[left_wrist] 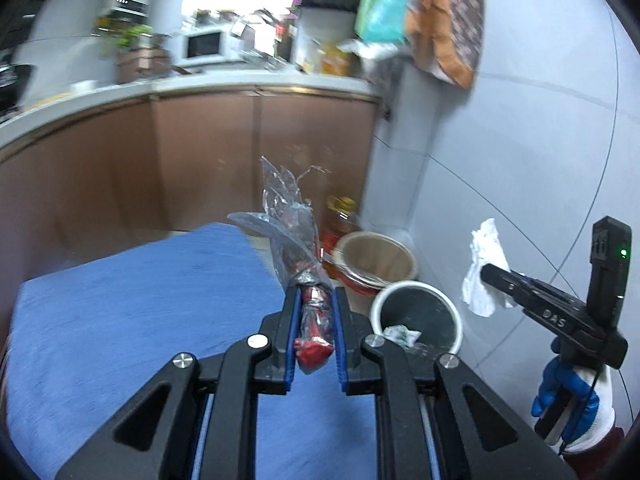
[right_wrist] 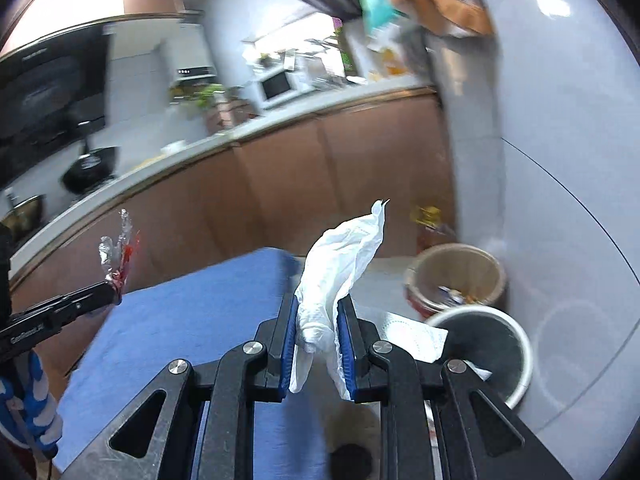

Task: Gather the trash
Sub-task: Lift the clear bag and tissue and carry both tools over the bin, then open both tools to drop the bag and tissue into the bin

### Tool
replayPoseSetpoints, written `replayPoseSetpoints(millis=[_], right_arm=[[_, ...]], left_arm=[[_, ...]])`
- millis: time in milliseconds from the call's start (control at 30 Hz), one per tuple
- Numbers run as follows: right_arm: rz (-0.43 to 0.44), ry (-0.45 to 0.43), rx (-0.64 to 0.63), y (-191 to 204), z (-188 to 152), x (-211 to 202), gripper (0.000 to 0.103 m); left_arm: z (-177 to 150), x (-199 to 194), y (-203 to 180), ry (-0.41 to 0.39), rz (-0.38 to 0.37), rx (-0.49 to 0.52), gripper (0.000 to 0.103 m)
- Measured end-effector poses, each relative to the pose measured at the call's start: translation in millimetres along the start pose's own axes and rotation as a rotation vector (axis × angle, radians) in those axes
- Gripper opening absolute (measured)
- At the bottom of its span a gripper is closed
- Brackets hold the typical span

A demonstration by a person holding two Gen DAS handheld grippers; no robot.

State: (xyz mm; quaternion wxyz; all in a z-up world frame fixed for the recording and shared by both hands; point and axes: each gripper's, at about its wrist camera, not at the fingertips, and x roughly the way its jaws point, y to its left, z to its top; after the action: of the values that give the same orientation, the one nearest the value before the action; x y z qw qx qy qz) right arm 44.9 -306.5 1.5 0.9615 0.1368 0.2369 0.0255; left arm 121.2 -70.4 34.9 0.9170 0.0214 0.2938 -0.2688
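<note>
My left gripper (left_wrist: 315,300) is shut on a red and clear plastic wrapper (left_wrist: 298,248) that sticks up past its tips, over the blue table (left_wrist: 140,300). My right gripper (right_wrist: 318,304) is shut on a crumpled white tissue (right_wrist: 340,256). In the left wrist view the right gripper (left_wrist: 486,270) shows at the right with the tissue (left_wrist: 484,268), held by a gloved hand (left_wrist: 568,396). A white-rimmed trash bin (left_wrist: 416,312) (right_wrist: 486,344) with a dark liner stands on the floor past the table's right edge, with scraps inside. The left gripper (right_wrist: 110,292) and its wrapper (right_wrist: 118,252) show at the left of the right wrist view.
A beige bucket (left_wrist: 376,258) (right_wrist: 456,272) holding rubbish stands behind the bin by the white wall, with an amber bottle (left_wrist: 340,220) beside it. Brown cabinets (left_wrist: 240,152) and a cluttered counter with a microwave (left_wrist: 204,44) run behind the table. A paper slip (right_wrist: 412,338) lies by the bin.
</note>
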Motion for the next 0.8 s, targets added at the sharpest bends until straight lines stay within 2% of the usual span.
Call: replayPoseSetpoints(millis=[267, 500, 667, 733, 800], right_arm=[[-0.182, 0.092, 0.107, -93, -17, 49, 0.019], [-0.261, 0.172, 0.155, -144, -34, 93, 0.021], [-0.312, 0.219, 0.153, -165, -43, 117, 0.021], [-0.33, 0.231, 0.151, -169, -48, 122, 0.024], [-0.347, 0.239, 0.15, -173, -51, 126, 0.033]], left_arm=[[11, 146, -81, 0.171, -0.157, 0.106, 0.014], [7, 249, -138, 0.305, -0.24, 0.142, 0.015], [6, 295, -157, 0.352, -0.257, 0.129, 0.017], [6, 311, -162, 0.374, -0.272, 0.106, 0.017], [7, 322, -165, 0.389, -0.284, 0.091, 0.018]])
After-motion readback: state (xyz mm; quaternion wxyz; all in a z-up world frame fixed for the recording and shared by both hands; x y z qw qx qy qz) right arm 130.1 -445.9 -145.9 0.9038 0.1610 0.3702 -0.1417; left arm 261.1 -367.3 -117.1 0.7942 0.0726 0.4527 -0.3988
